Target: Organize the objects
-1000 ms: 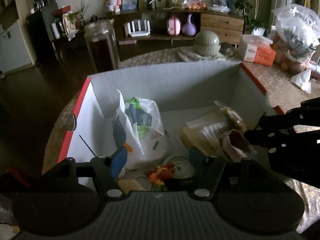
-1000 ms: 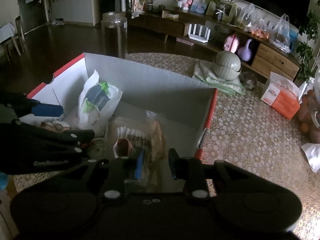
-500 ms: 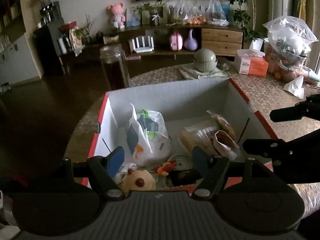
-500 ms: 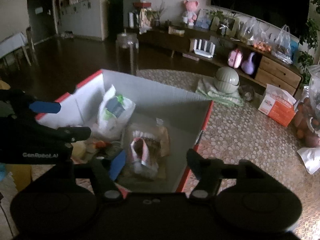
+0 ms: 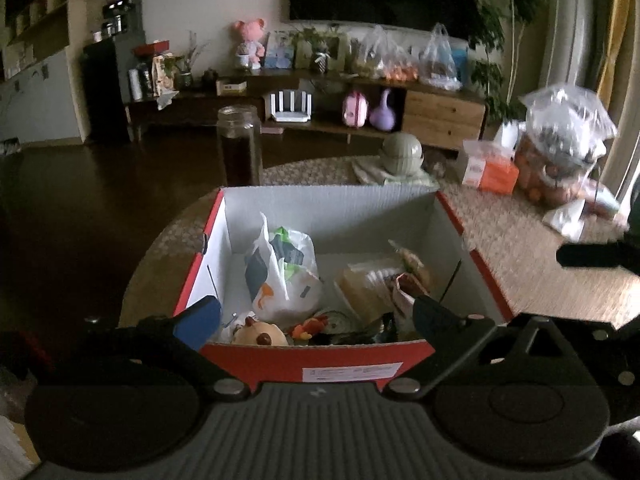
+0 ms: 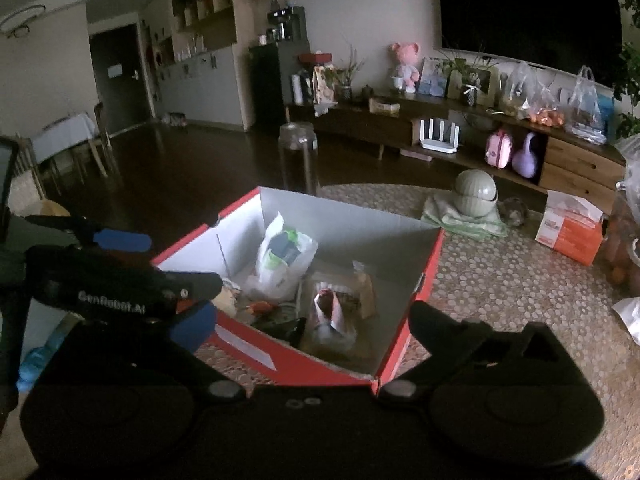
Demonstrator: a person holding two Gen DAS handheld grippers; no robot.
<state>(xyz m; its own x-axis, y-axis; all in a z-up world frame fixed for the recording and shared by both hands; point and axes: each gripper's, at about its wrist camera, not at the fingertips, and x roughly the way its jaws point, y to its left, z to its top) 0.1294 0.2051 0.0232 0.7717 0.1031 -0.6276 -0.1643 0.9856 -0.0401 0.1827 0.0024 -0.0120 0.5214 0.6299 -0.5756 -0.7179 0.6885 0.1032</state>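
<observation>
Red box (image 5: pixel 320 364), white inside, on the patterned table (image 5: pixel 560 292): this is where we are collecting things.

Contents as we count them:
- white plastic bag (image 5: pixel 286 276) with green and orange print, standing toward the far left of the box;
- clear packet of snacks (image 5: pixel 376 280), lying on the right side;
- small round plush toy (image 5: pixel 260 336), against the near wall;
- a bright orange-red small item (image 5: pixel 306 330) and a round tin (image 5: pixel 336 320) beside it, near middle; their exact nature we cannot tell in this light.

Tools: left gripper (image 5: pixel 316 316) and right gripper (image 6: pixel 312 316) both hang back from the near edge of the box. Their jaws have just been opening and stand spread wide, with nothing between them.

Left on the table, well apart from the box: orange tissue box (image 5: pixel 490 168), green lidded bowl (image 5: pixel 402 154) on a folded cloth, a tall glass jar (image 5: pixel 239 144), a bulging clear bag (image 5: pixel 564 152) at far right.

We judge the packing largely done; whether these remaining things belong in the box, we cannot say.
</observation>
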